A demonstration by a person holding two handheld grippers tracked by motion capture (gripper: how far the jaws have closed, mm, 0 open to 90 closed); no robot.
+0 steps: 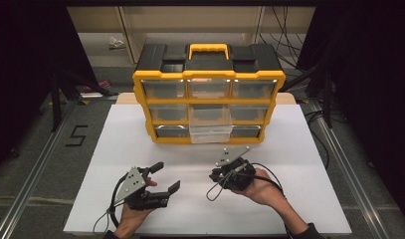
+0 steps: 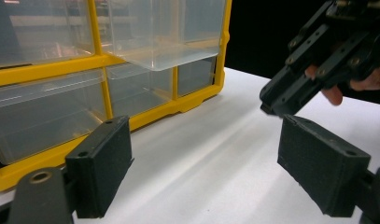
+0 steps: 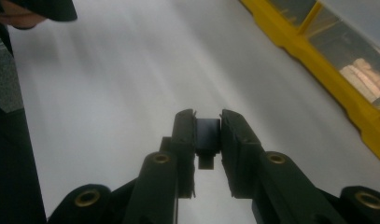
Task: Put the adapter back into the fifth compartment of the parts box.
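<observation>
High view: we note a yellow-framed organizer (image 1: 208, 102) with a black top and clear plastic drawers on the white board (image 1: 115, 149), its middle drawer (image 1: 210, 130) pulled out toward us, while the left gripper (image 1: 165, 178) rests with jaws spread and the right gripper (image 1: 229, 172) sits near the drawer front. Left gripper view: we see our two matte, rough black pads (image 2: 103, 163) wide apart with bare board between, and the right gripper (image 2: 290, 95) beyond them. Right gripper view: the jaws pinch a small dark rectangular block (image 3: 207, 140), smooth-faced, held above the board with its long axis running along the jaws.

Small black block (image 3: 207, 140) clamped between the right gripper (image 3: 207, 140) jaws: identity unreadable. Drawer (image 2: 164, 32) top cut off above the left gripper's (image 2: 211, 158) 2 jaws.
</observation>
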